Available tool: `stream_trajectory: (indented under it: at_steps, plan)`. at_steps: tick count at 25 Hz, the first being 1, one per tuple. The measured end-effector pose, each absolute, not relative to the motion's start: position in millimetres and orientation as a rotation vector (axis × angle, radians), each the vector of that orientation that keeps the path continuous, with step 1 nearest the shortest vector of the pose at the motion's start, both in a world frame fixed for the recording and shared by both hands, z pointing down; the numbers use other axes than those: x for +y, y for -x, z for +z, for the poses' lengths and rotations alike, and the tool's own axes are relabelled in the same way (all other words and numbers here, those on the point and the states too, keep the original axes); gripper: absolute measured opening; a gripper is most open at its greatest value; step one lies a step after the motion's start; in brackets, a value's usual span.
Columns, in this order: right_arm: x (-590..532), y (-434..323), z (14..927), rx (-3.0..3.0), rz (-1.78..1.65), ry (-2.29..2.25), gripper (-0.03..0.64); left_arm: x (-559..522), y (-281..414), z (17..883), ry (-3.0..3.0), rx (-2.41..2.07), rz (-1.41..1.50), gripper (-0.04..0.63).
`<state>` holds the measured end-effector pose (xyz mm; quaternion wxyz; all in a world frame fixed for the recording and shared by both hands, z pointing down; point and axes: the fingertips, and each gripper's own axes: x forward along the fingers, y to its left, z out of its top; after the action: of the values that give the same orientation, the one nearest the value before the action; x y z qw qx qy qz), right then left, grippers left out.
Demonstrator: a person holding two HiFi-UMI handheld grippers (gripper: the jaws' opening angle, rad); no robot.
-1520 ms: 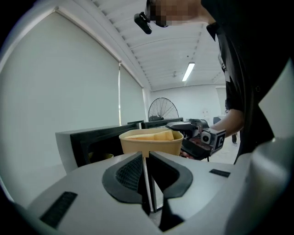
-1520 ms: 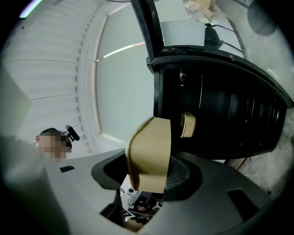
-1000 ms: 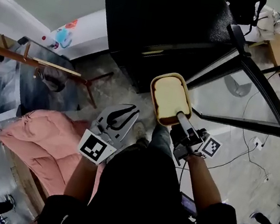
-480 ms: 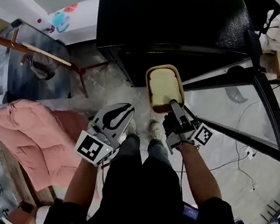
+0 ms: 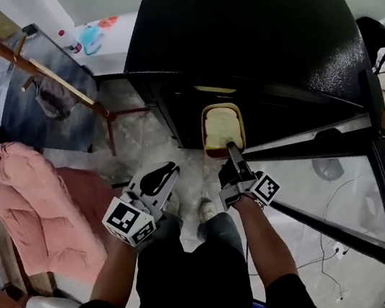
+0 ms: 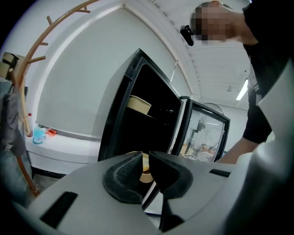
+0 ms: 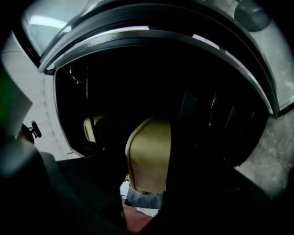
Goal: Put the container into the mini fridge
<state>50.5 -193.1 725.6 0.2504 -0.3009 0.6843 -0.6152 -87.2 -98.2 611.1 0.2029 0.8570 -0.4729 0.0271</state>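
Head view first: my right arm is stretched forward, and the right gripper is clamped on the near end of the tan container, which sits level right at the dark mouth of the mini fridge, beside its swung-open glass door. My left arm is bent and tucked in, with the left gripper low over the floor, near a pink cushion and carrying nothing. The left gripper view looks up at the fridge from the side, its jaws all but closed on empty air, and it catches a second tan tub high inside, which the head view doesn't show. The right gripper view looks straight into the black interior, the container pinched between the dark jaws, the other tub further back to the left
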Motion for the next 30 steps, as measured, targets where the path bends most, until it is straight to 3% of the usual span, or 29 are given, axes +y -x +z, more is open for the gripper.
stream_trajectory:
  at_steps: [9,24,26,30]
  plan:
    - [-240,-42,808,1.826,-1.723,0.957,0.222,-94,87,628,-2.353,-1.315,0.073,0.052]
    - [-267,-35,851,1.743,-1.818,1.002,0.222,-72,70,618,-2.319,-1.215,0.092,0.049]
    - [-266,-36,853,1.736,-1.840,0.996,0.299,-70,68,615,-2.317,-1.208,0.094,0.049]
    - [-263,-39,854,1.719,-1.844,0.991,0.327,-64,69,610,-2.297,-1.205,0.081,0.049]
